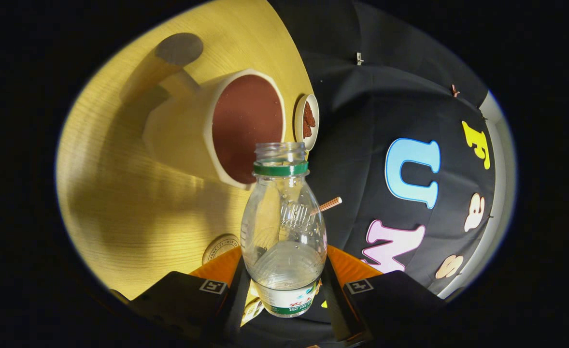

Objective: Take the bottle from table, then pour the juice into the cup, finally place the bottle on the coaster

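I've got the hand-held gripper [284,295] clamped on the bottle [284,232], both fingers pressing its lower body. Bottle is uncapped, lifted and tipped, mouth right at the cup's [217,128] rim. Bottle looks clear and near empty; cup interior reads brown, can't tell if that's juice or glaze. I judge the pour step is at or near its end. Coaster [220,247] lies on the tabletop [120,193] just below the cup, near my left finger. Next: right the bottle, carry it to the coaster, set it upright, release.
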Demonstrator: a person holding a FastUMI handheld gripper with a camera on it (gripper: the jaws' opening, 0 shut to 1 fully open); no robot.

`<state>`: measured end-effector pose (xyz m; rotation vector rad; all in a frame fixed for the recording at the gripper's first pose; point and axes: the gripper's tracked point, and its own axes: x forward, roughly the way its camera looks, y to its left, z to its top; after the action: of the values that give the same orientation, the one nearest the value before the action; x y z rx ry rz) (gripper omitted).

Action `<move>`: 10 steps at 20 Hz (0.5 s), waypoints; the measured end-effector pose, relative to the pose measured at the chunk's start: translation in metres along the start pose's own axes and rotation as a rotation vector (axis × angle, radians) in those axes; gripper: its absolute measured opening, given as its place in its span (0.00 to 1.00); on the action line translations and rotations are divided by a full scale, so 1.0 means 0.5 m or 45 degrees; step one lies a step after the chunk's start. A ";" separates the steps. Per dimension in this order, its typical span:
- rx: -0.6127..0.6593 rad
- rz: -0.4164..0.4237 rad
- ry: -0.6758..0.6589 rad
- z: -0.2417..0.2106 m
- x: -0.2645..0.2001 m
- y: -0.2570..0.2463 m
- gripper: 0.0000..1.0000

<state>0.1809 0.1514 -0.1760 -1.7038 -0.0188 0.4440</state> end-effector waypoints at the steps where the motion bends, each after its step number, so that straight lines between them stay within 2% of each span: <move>1: -0.006 -0.003 0.001 -0.002 0.000 -0.001 0.74; 10: -0.104 -0.031 -0.032 0.008 0.001 -0.015 0.73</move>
<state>0.1819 0.1569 -0.1692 -1.7760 -0.0765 0.4518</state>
